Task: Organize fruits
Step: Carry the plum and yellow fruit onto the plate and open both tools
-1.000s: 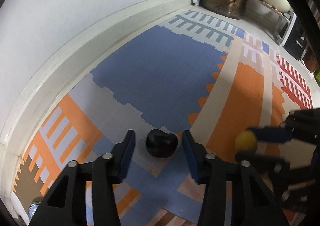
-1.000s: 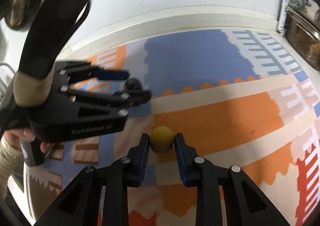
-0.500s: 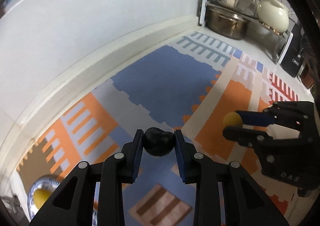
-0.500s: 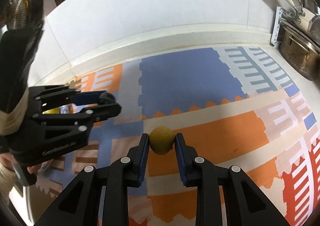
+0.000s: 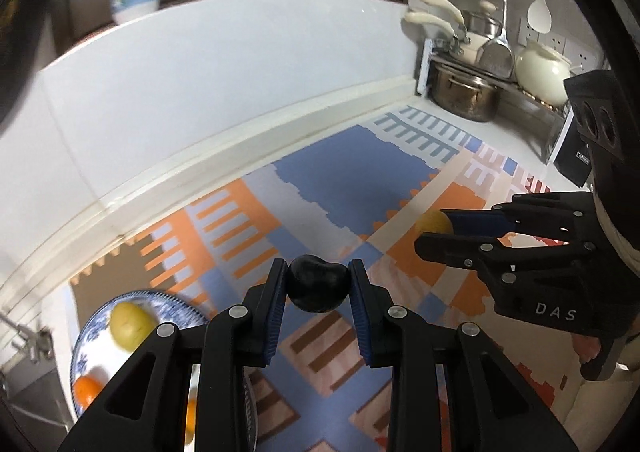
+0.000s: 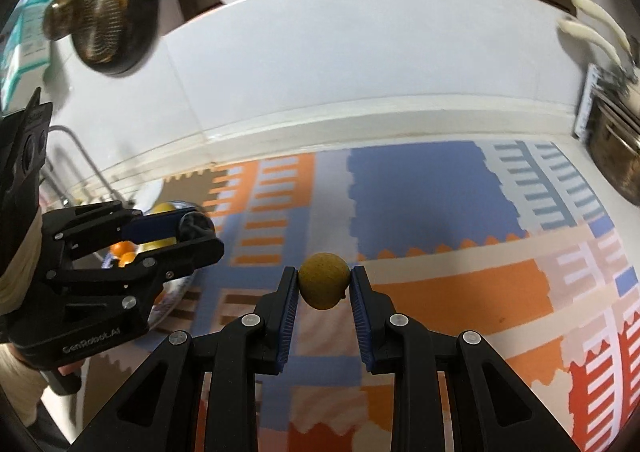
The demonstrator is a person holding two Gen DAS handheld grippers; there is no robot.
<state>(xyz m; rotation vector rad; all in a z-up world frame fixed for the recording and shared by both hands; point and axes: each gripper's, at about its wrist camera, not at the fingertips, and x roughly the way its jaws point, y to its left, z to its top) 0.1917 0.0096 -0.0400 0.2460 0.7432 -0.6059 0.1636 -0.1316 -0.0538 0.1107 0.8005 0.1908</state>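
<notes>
Left wrist view: left gripper (image 5: 318, 286), jaws pinching a black fruit (image 5: 317, 288) above the patterned mat (image 5: 360, 180); blue-rimmed plate (image 5: 96, 320) of fruit lower left.
Right wrist view: right gripper (image 6: 324, 286), jaws pinching a yellow fruit (image 6: 324, 286) above the mat.

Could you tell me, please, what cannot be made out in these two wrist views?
- Plate, left wrist view: its near side is hidden behind the left tool, so the fruit count on it is unknown.
- Same plate, right wrist view: mostly covered by the left tool; only bits of yellow and orange fruit show.
- Black fruit: its kind is unclear, too dark.
- Yellow fruit in the right tool: the left wrist view shows only an edge.
</notes>
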